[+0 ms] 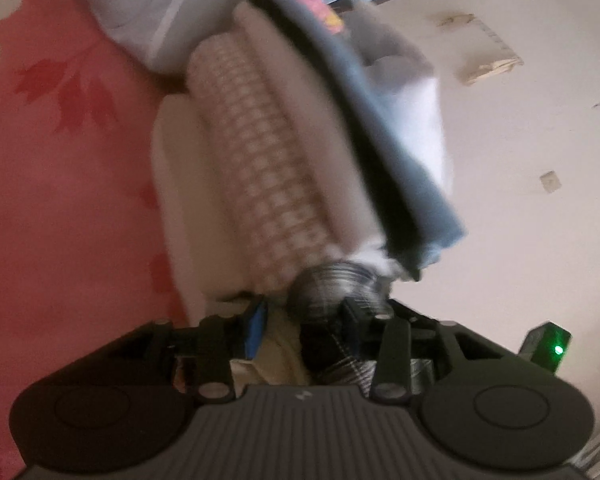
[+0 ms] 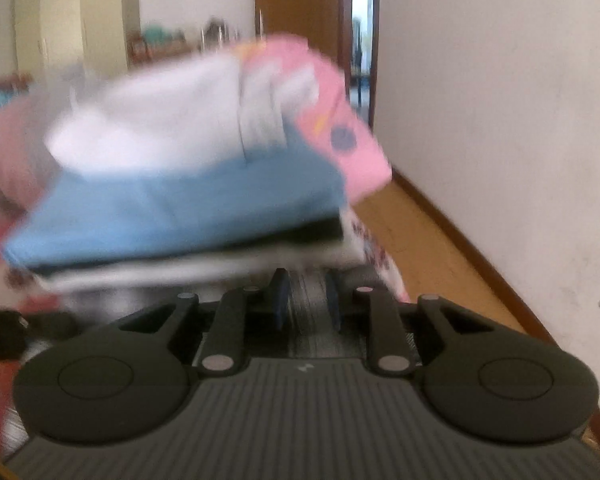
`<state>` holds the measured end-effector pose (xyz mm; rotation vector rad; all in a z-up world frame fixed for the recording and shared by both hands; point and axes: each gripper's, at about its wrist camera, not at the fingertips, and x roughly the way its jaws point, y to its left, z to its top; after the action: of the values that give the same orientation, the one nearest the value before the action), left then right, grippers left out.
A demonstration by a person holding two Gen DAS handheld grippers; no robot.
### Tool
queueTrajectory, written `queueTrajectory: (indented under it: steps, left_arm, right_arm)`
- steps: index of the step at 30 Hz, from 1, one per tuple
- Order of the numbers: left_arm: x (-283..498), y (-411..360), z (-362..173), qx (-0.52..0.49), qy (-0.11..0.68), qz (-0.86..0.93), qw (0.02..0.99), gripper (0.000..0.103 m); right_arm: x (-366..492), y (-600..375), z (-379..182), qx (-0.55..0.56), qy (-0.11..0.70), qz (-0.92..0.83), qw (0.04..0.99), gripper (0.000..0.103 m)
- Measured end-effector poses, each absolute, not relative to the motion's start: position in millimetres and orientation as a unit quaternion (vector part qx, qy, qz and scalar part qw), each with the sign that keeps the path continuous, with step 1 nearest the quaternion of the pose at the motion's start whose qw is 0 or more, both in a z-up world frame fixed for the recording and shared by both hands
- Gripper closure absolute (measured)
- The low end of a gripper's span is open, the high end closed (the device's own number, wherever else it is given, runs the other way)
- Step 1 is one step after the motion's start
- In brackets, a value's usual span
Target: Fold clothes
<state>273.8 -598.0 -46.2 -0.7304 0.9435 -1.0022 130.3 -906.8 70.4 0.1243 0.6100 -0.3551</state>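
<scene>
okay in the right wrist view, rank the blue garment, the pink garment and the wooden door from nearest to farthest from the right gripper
1. Blue garment: low in the lifted stack, just above the right gripper.
2. Pink garment: top of the stack, up and to the right.
3. Wooden door: far behind, at the end of the room.

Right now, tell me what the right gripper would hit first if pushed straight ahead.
Probably the stack of folded clothes directly ahead; the right gripper already has striped cloth between its jaws. Blur makes depth uncertain.
</scene>
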Motion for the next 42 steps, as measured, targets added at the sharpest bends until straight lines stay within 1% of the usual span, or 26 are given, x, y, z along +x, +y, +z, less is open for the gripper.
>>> queueTrajectory:
  steps: [3, 6, 11, 13, 14, 15, 16, 17, 20, 24, 27, 29, 31, 33, 35, 36, 38, 42]
  left_arm:
    - [274, -597, -56, -0.328, 0.435, -0.446, 0.709, 0.061]
    - [277, -598, -61, -0.337, 0.441, -0.444, 0.703, 0.061]
    - [285, -600, -63, -0.351, 0.451, -0.444, 0.69, 0.058]
    - [288, -598, -63, -0.357, 0.455, -0.447, 0.682, 0.058]
    - [287, -595, -61, -0.358, 0.458, -0.446, 0.681, 0.053]
    - [287, -592, -57, -0.352, 0.463, -0.435, 0.687, 0.037]
    - [287, -590, -54, -0.344, 0.463, -0.425, 0.697, 0.031]
    - [287, -588, -51, -0.336, 0.464, -0.415, 0.707, 0.029]
    - [272, -581, -40, -0.314, 0.457, -0.427, 0.714, 0.03]
    - [244, -572, -22, -0.285, 0.441, -0.47, 0.71, 0.031]
    - [223, -565, -9, -0.262, 0.428, -0.501, 0.705, 0.031]
    - [209, -561, -1, -0.247, 0.42, -0.521, 0.701, 0.031]
    - [194, -559, 4, -0.237, 0.42, -0.541, 0.688, 0.033]
    - [180, -560, 0, -0.234, 0.436, -0.552, 0.671, 0.041]
    - [168, -559, -3, -0.23, 0.448, -0.559, 0.659, 0.045]
    - [164, -560, -4, -0.228, 0.451, -0.562, 0.655, 0.049]
    - [156, -561, -5, -0.223, 0.456, -0.567, 0.648, 0.053]
    - [146, -568, -7, -0.205, 0.46, -0.579, 0.641, 0.057]
  right_arm:
    - [147, -917, 53, 0.066, 0.342, -0.174, 0.921, 0.085]
    - [158, -926, 51, 0.074, 0.367, -0.163, 0.913, 0.085]
    - [170, -934, 47, 0.076, 0.377, -0.164, 0.908, 0.085]
    - [165, -935, 49, 0.084, 0.364, -0.164, 0.913, 0.085]
    - [162, -936, 51, 0.088, 0.357, -0.164, 0.915, 0.084]
    - [158, -936, 53, 0.093, 0.349, -0.165, 0.918, 0.083]
    - [144, -936, 59, 0.103, 0.325, -0.172, 0.924, 0.082]
    - [130, -937, 66, 0.113, 0.301, -0.18, 0.93, 0.08]
    - [83, -935, 88, 0.141, 0.231, -0.204, 0.941, 0.068]
    - [-4, -924, 109, 0.189, 0.151, -0.23, 0.943, 0.053]
    - [-58, -918, 99, 0.264, 0.118, -0.234, 0.928, 0.043]
    - [-93, -917, 90, 0.322, 0.096, -0.235, 0.912, 0.043]
    - [-118, -917, 75, 0.381, 0.082, -0.226, 0.893, 0.042]
    - [-131, -909, 55, 0.431, 0.079, -0.209, 0.874, 0.042]
    - [-128, -903, 40, 0.464, 0.094, -0.205, 0.857, 0.042]
    - [-127, -900, 33, 0.479, 0.101, -0.203, 0.848, 0.042]
    - [-116, -899, 20, 0.489, 0.106, -0.208, 0.841, 0.042]
    - [-106, -894, 10, 0.492, 0.098, -0.213, 0.838, 0.042]
